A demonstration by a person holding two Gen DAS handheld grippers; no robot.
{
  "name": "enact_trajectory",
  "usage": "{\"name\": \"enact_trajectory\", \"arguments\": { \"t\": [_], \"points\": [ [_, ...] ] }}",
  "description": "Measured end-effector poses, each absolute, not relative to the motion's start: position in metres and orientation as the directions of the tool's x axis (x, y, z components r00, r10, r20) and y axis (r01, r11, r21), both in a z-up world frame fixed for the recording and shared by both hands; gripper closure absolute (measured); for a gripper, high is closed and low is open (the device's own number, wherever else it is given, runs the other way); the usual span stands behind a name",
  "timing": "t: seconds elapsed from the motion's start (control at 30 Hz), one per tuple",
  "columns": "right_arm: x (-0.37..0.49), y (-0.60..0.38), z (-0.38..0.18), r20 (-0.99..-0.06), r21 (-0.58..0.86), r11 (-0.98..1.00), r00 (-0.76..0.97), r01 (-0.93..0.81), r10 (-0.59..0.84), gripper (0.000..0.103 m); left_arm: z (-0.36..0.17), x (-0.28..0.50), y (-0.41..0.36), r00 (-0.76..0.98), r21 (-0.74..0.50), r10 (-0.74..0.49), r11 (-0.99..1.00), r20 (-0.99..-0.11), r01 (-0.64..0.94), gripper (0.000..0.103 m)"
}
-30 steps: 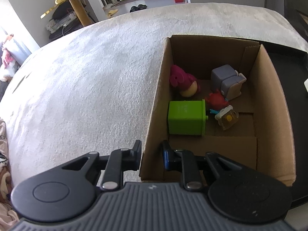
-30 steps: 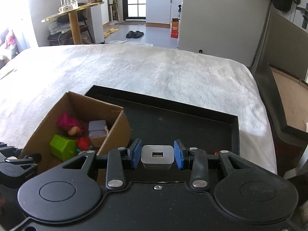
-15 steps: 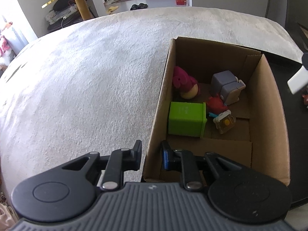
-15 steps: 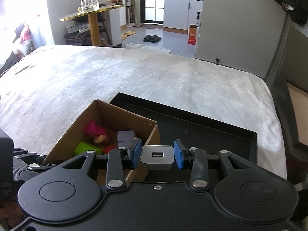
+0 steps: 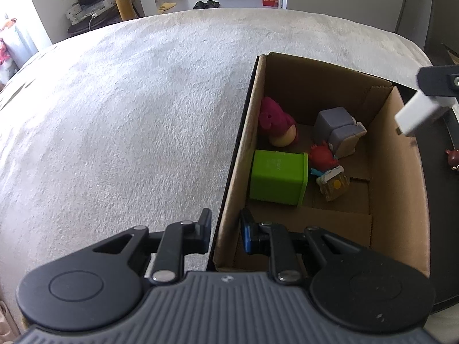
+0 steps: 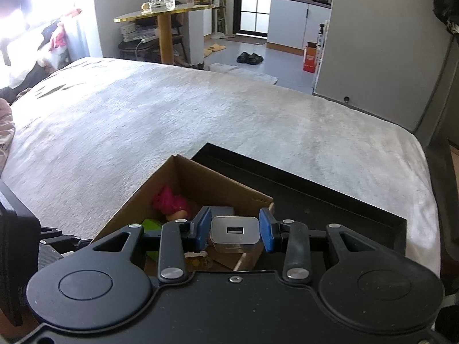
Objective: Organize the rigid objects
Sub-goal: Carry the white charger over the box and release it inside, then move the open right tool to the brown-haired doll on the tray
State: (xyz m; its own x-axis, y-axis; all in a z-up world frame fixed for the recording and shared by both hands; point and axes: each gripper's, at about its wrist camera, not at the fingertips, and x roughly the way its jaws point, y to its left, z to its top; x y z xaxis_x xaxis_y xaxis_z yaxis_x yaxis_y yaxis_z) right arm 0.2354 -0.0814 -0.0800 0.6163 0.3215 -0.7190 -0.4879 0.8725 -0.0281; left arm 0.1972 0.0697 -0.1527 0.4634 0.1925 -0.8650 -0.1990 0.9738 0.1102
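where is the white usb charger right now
It is clamped in the right gripper: the white usb charger is in the air over the near right corner of the cardboard box, seen at the right edge of the left wrist view.

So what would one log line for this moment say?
left gripper: clamped on brown cardboard box wall | right gripper: holding white USB charger block above box | stage: about to drop

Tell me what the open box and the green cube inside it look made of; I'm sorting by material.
The box looks like corrugated cardboard: matte brown, with folded flaps and raw cut edges. The green cube looks like moulded plastic, though that is less sure: even bright colour, smooth faces with a slight sheen, rounded corners.
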Motion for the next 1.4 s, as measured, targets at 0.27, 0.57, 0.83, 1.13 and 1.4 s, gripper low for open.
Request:
{"name": "enact_trajectory", "arguments": {
  "t": [0.27, 0.57, 0.83, 1.13, 1.4],
  "points": [
    [0.242, -0.063, -0.093, -0.752, -0.098, 0.788, 0.564, -0.608, 0.341, 0.067, -0.153, 0.197, 0.070, 0.466, 0.107, 0.192, 0.973, -0.864, -0.202, 0.083],
    [0.243, -0.045, -0.105, -0.779, -0.251, 0.644, 0.546, -0.723, 0.309, 0.067, -0.153, 0.197, 0.071, 0.466, 0.099, 0.186, 0.974, -0.865, -0.206, 0.083],
    [0.244, -0.050, -0.105, -0.748, -0.333, 0.657, 0.614, -0.676, 0.252, 0.061, -0.155, 0.199, 0.070, 0.459, 0.111, 0.192, 0.974, -0.868, -0.198, 0.082],
    [0.235, -0.072, -0.108, -0.767, -0.246, 0.729, 0.588, -0.639, 0.258, 0.056, -0.155, 0.199, 0.068, 0.455, 0.127, 0.203, 0.973, -0.867, -0.192, 0.082],
    [0.230, -0.106, -0.109, -0.774, -0.186, 0.794, 0.584, -0.578, 0.244, 0.051, -0.156, 0.200, 0.062, 0.453, 0.166, 0.226, 0.972, -0.862, -0.169, 0.082]
  ]
}}
